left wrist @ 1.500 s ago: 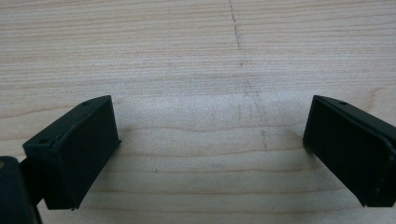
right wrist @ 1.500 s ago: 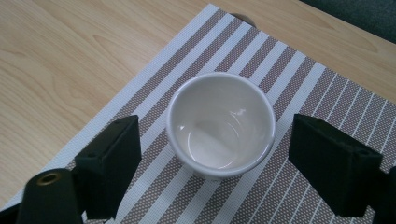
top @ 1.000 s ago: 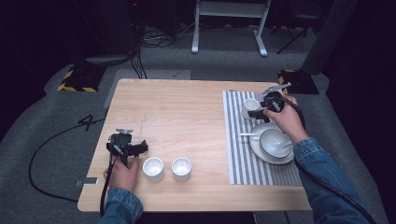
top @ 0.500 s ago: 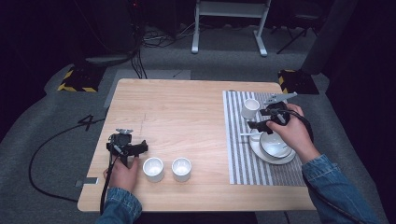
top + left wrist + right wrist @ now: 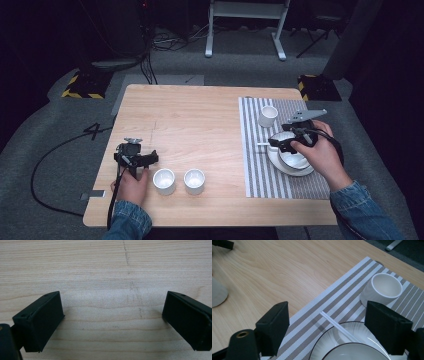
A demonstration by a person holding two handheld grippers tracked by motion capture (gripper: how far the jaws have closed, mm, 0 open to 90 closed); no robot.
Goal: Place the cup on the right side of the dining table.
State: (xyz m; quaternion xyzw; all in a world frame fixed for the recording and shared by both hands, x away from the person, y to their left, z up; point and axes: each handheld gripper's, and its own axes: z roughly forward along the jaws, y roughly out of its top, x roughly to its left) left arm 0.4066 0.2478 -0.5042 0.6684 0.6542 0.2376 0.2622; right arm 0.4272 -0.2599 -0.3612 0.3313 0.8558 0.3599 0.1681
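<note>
1. Right gripper: jaws spread, empty, above the plate and the white stick that rests on its rim.
2. The plate sits on the striped mat; a white cup stands just beyond.
3. Left gripper: jaws spread over bare table, beside two cups.

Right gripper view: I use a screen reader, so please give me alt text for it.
Open right gripper over a striped mat, above a white plate with a white stick on its rim. A white cup stands beyond.
</note>
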